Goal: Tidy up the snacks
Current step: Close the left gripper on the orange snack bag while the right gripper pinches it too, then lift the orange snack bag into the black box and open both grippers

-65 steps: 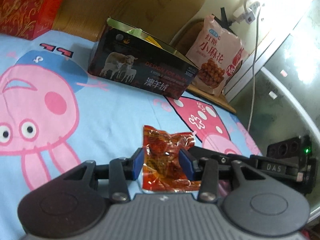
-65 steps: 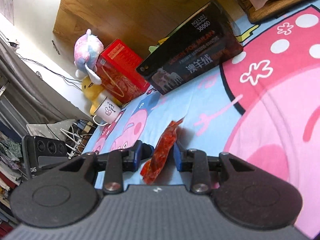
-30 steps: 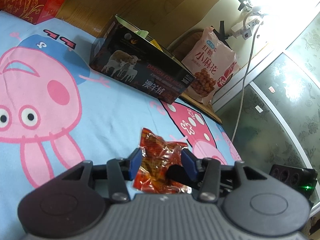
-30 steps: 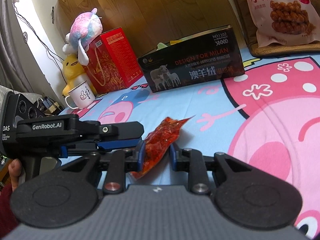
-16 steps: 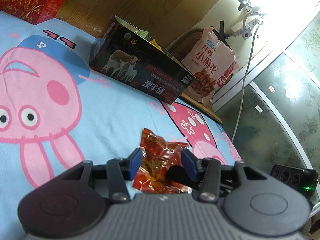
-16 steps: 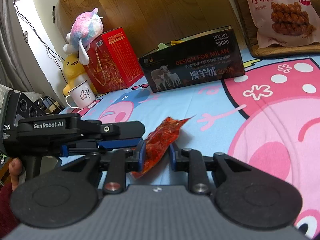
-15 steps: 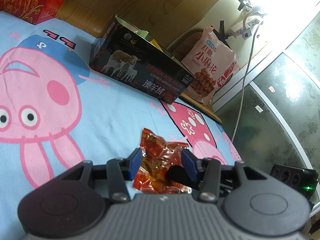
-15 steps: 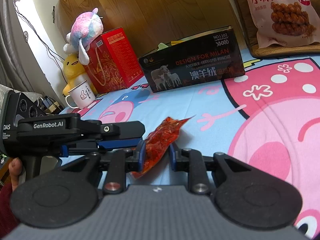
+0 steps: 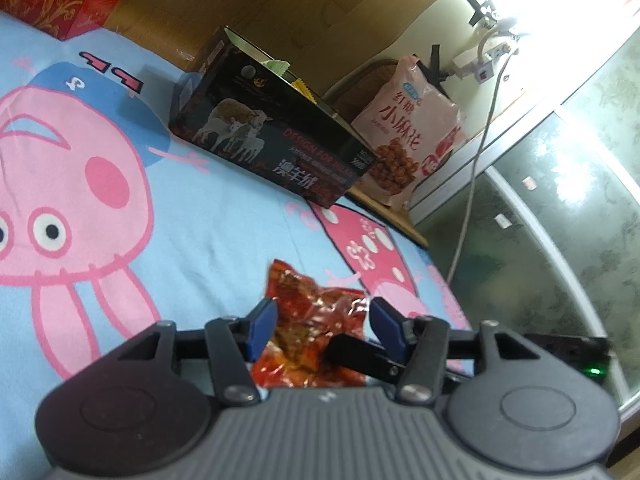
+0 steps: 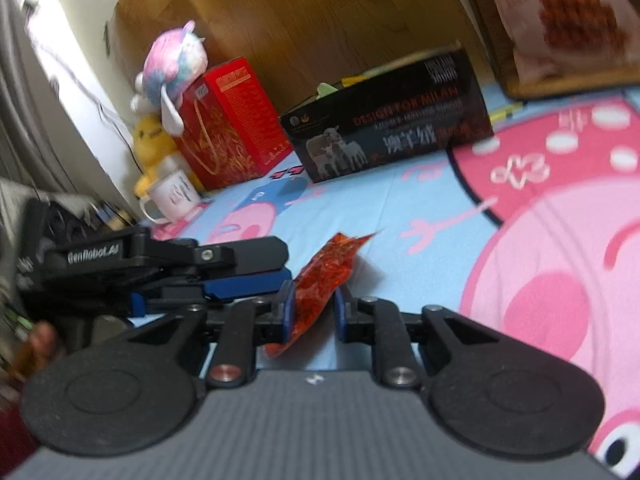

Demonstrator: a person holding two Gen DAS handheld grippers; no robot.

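A red crinkled snack packet [image 9: 316, 312] hangs just above the cartoon bedsheet [image 9: 200, 240]. In the left wrist view it sits flat-on between my left gripper's [image 9: 322, 312] blue pads. Those jaws are opening, and a gap shows beside the right pad [image 9: 384, 322]. In the right wrist view the packet [image 10: 324, 276] is edge-on, and my right gripper [image 10: 314, 306] is closing with both pads against it. The left gripper's body [image 10: 160, 264] lies close on the left there. An open black box [image 9: 272, 148] with snacks showing in it stands further back.
A pink bag of fried twists [image 9: 412, 140] leans behind the black box [image 10: 392, 120]. A red gift box [image 10: 228, 124], plush toys [image 10: 172, 68] and a white mug [image 10: 172, 196] line the wooden headboard at the left. A cable [image 9: 476, 160] hangs by the glass door.
The left jaws have spread wider around the packet, while the right jaws have drawn in against it. The right view has rolled slightly. Both hands stay in place.
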